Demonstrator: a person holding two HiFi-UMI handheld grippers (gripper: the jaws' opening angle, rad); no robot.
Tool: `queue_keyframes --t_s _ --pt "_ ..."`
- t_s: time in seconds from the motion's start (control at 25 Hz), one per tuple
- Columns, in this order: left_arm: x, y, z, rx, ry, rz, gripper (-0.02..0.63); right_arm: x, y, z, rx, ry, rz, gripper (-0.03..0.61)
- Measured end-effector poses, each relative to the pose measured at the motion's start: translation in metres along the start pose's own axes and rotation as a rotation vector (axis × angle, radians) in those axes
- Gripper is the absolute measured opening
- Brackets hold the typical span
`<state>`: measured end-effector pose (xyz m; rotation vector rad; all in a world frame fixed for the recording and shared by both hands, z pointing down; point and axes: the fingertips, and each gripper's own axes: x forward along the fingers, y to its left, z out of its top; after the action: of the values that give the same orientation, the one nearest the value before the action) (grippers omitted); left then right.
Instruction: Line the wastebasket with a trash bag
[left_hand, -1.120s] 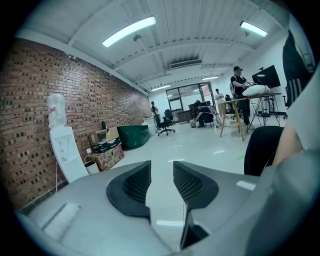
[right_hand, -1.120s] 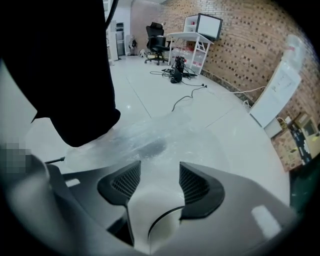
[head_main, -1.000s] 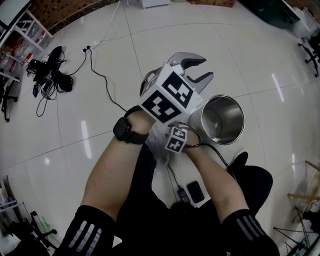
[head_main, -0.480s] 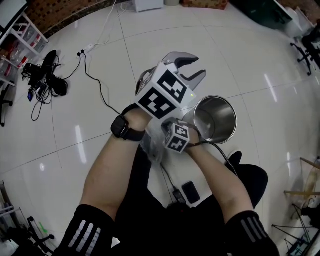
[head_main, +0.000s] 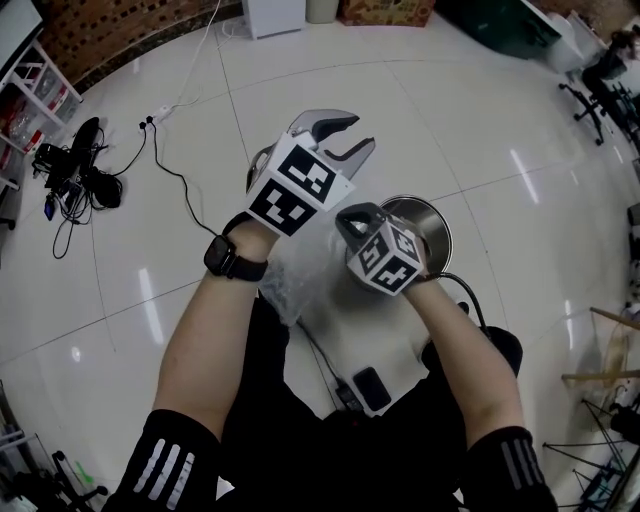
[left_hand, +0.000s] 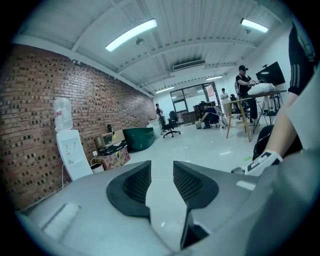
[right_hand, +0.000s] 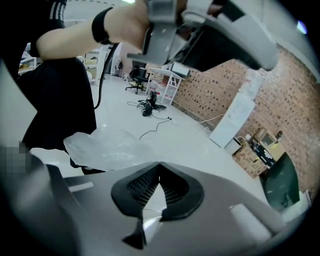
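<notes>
The steel wastebasket (head_main: 432, 218) stands upright on the white floor, partly hidden behind my right gripper's marker cube. A crumpled clear trash bag (head_main: 293, 277) hangs under my left hand, and it shows again as the trash bag (right_hand: 106, 146) ahead of the right jaws. My right gripper (head_main: 349, 219) is raised beside the basket's rim. In the right gripper view, the right gripper (right_hand: 157, 174) has its jaws shut, with a thin clear film of the bag pinched between the pads. My left gripper (head_main: 343, 140) is held level above the floor. In its own view, the left gripper (left_hand: 161, 176) is open with nothing between the jaws.
A power strip and cables (head_main: 158, 108) trail across the floor at the upper left, near a black heap (head_main: 72, 170). A dark phone-like device (head_main: 369, 386) lies by my legs. A water dispenser (left_hand: 69, 150), boxes and a green bin (left_hand: 137, 138) stand along the brick wall.
My right gripper has come up from beneath the left hand to the basket's rim, and the bag has lifted with it. The left gripper has barely moved.
</notes>
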<state>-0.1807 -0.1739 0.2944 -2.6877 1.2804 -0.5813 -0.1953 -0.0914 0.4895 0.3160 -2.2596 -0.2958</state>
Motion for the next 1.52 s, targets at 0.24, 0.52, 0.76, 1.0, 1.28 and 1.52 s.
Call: queue_keyframes --t_s 0.24,0.52,0.76,1.0,1.28,1.52 --pt "-0.001 0.01 -0.001 -0.012 -0.005 0.043 0.132 -0.065 -0.05 -0.012 0.012 -0.009 -0.118 0.008" --pt "0.003 0.007 -0.003 -0.002 0.004 0.045 0.132 -0.136 -0.078 -0.055 0.101 0.058 -0.179 0.008" --pt "0.021 -0.012 -0.008 0.029 0.046 -0.019 0.132 -0.173 -0.066 -0.098 0.2 0.131 -0.141 0.008" --pt "0.045 -0.047 -0.036 0.046 0.172 -0.155 0.132 -0.184 -0.02 -0.144 0.238 0.225 -0.028 0.008" --pt "0.082 -0.105 -0.074 0.127 0.374 -0.325 0.156 -0.173 0.016 -0.19 0.291 0.301 0.076 0.009" --pt "0.108 -0.141 -0.101 0.159 0.477 -0.4 0.156 -0.17 0.034 -0.228 0.245 0.366 0.145 0.071"
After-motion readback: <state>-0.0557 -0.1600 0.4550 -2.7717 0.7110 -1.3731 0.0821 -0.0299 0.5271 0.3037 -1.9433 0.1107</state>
